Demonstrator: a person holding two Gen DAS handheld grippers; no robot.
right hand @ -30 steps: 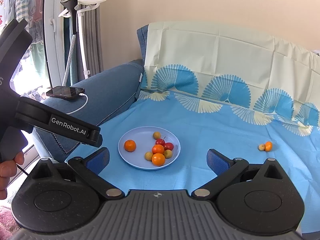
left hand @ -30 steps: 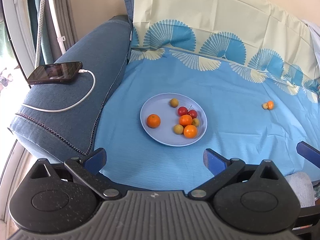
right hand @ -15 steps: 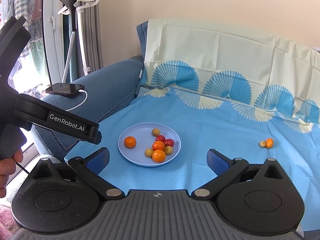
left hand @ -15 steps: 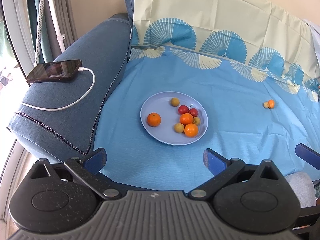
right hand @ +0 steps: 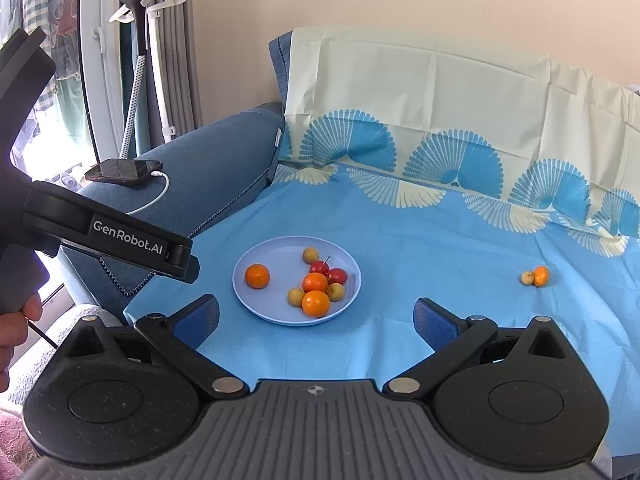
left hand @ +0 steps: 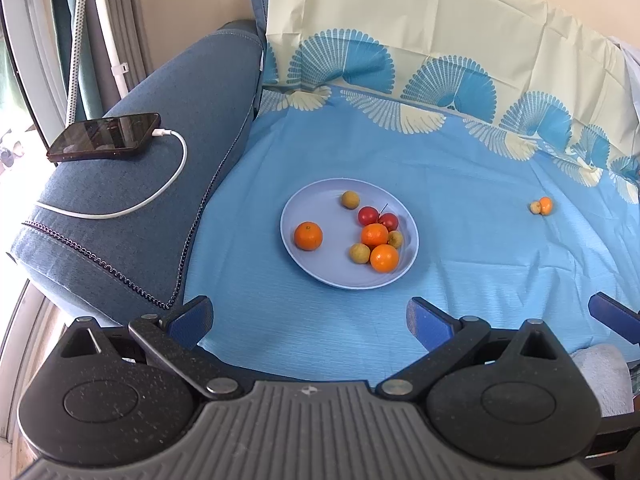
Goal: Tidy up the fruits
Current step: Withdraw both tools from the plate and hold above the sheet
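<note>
Two fruits remain off the round pale-blue plate (left hand: 304, 276): a small orange citrus (left hand: 545, 205) and a small tan-yellow round fruit (left hand: 535, 207), touching each other on the light-blue patterned cloth (left hand: 460, 184), well to the right of the plate.

Change over the last second: almost none. Both views shift slightly, fruit layout identical, nothing picked. So no task progress in this interval, I'd say; it looks like an approach or pause.

Plate contents: seven pieces.
- lone orange mandarin (left hand: 308, 235) on the left side, apart from the rest
- tan fruit at the far edge
- two red cherry-like fruits, one with a stem
- two more orange citrus and two tan fruits, clustered on the right side, touching

Left gripper (left hand: 308, 322): jaws spread wide, holding nothing, near edge of the cloth, short of the plate.
Right gripper (right hand: 316, 318): same, wide apart and empty, near side of the plate.

Likely next: right gripper goes for the stray pair.

Black smartphone (left hand: 105, 136) charging on the blue sofa armrest (left hand: 120, 184), far left, not involved.
</note>
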